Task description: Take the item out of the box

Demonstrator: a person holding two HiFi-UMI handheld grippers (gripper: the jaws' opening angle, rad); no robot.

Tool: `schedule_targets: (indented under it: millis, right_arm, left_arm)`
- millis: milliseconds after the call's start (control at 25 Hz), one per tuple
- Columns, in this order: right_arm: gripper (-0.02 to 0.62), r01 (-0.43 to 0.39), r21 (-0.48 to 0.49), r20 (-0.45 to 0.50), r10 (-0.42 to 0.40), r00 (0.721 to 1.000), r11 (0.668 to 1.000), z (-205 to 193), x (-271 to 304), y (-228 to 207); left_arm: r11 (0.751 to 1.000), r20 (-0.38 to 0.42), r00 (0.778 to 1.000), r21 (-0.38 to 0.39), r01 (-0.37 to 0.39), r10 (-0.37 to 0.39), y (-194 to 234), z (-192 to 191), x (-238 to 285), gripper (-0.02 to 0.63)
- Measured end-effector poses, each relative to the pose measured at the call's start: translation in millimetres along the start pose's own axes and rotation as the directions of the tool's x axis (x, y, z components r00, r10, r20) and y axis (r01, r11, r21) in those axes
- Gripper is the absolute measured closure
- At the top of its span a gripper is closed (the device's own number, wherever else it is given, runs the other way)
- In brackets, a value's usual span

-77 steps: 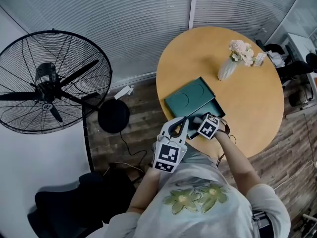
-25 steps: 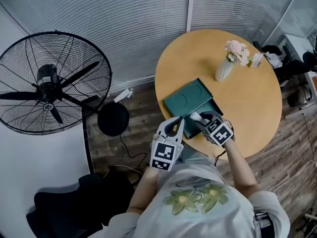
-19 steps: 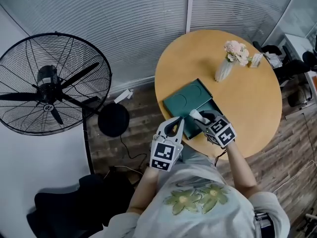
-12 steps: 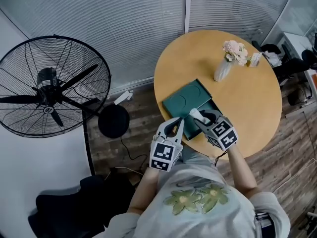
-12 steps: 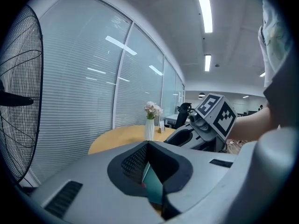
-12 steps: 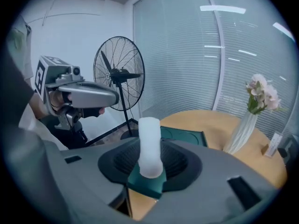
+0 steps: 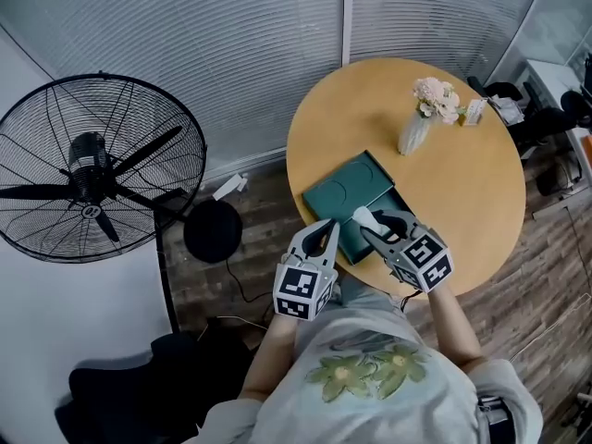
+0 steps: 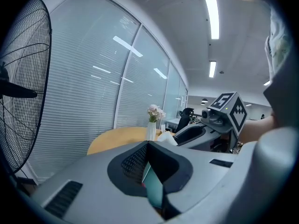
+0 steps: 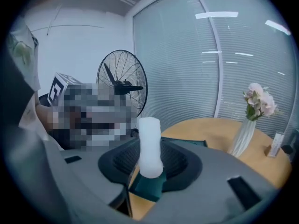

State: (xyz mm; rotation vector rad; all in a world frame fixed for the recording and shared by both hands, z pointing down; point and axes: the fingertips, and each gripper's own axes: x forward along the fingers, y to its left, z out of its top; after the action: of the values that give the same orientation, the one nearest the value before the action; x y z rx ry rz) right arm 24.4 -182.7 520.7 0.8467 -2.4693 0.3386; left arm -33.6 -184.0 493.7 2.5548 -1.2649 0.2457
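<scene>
Round wooden desk (image 7: 462, 183) stands by a wall of closed blinds (image 7: 231, 44), with a pedestal fan (image 7: 92, 169) on the plank floor (image 7: 250, 266) to the left.

On the desk's near edge lies a green box (image 7: 356, 188). The left tongs (image 8: 150, 171) are closed on its near rim, and the right tongs (image 9: 149, 164) grip a white tube (image 9: 149, 143) just above it. A vase of pink flowers (image 7: 413, 132) stands on the far side beside a small card (image 7: 474, 111), its print too small to read.

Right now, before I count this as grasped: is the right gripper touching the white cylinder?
Touching. The right gripper view shows the pads of the right gripper pressed on both sides of the white cylinder, holding it upright with the green box below.
</scene>
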Motion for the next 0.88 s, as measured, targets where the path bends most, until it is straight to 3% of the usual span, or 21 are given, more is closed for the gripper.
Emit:
schedule_targets:
  millis: [360,880]
  right_arm:
    - [0.453,0.048,-0.08,0.085,-0.041,0.996,0.996,25.0,-11.6,7.1]
    - [0.456,0.091,-0.095,0.253,-0.065,0.965,0.991,59.1,-27.2,13.8]
  left_arm:
    - [1.0,0.005,1.0,-0.007,0.002,-0.002,-0.8,0.0,0.7,0.606]
    - [1.0,0.025,1.0,-0.013,0.007,-0.007,-2.2,10.1,-0.8,0.606]
